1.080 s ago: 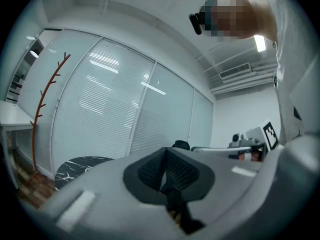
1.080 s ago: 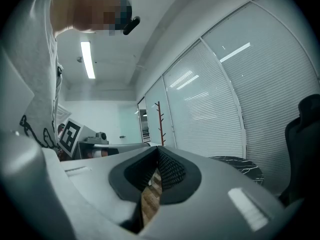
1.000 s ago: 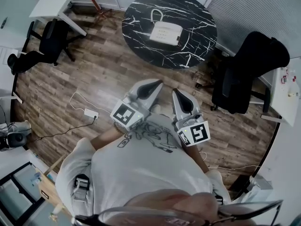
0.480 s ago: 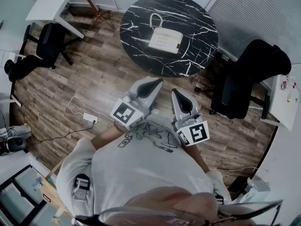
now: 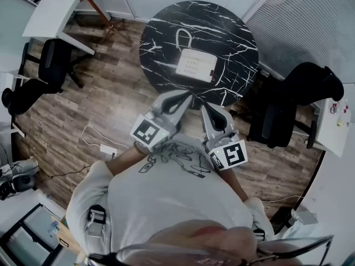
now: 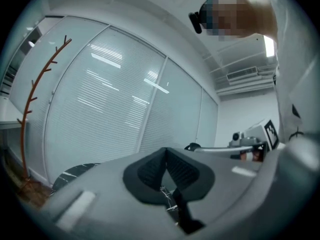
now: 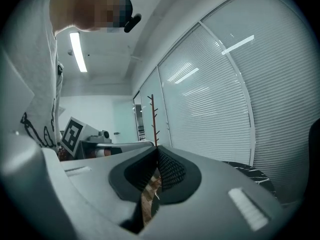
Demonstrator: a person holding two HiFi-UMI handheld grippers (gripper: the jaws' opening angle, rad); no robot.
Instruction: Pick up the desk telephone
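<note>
Desk telephone [image 5: 195, 65] sits near the middle of the round black marble table [image 5: 233, 32]. I see my left gripper [image 5: 184, 97] and right gripper [image 5: 207, 108] both fully closed and empty, at the table's near edge.

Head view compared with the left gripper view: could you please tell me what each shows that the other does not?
Only the head view shows the desk telephone lying on the black marble table, and the white power adapter. Only the left gripper view shows the ceiling light and the dark pads meeting, shut. Both show the left gripper and part of the table.
</note>
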